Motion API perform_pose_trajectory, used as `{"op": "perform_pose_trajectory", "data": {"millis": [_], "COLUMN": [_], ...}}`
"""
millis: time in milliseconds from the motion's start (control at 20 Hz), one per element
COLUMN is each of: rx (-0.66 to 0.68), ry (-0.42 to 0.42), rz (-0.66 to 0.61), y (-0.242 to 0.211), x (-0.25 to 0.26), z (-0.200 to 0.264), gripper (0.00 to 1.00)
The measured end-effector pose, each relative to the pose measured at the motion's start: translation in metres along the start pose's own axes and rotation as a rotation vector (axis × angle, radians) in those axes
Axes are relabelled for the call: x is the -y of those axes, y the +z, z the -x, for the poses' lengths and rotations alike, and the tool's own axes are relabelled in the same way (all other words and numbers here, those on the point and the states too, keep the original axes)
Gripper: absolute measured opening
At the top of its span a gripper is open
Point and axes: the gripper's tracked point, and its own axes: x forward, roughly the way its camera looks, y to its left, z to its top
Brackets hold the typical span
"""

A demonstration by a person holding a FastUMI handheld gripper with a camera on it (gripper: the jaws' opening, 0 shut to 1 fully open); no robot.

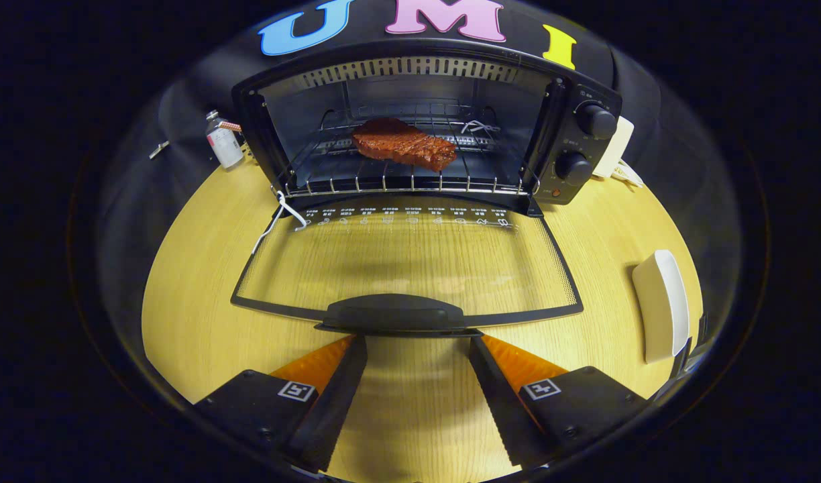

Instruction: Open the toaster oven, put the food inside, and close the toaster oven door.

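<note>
A black toaster oven stands on the wooden table beyond my fingers. Its glass door is folded down flat toward me. A brown steak lies on the wire rack inside the oven. The door's black handle sits just ahead of my fingertips, level with the gap between them. My gripper is open, with nothing between its fingers, and the tips come right up under the handle's near edge.
A small white bottle stands left of the oven. A white dish rests on the table to the right of the door. A white plug block sits behind the oven's right side. Bare wooden tabletop flanks the door.
</note>
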Motion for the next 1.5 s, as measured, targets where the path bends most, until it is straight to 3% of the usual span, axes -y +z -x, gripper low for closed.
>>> {"op": "perform_pose_trajectory", "data": {"millis": [850, 1300, 1500], "rx": [0.319, 0.361, 0.355], "ry": [0.04, 0.035, 0.041], "rz": [0.051, 0.048, 0.061], "y": [0.081, 0.119, 0.116], "x": [-0.003, 0.001, 0.003], "z": [0.079, 0.079, 0.081], "gripper": [0.99, 0.98, 0.98]}}
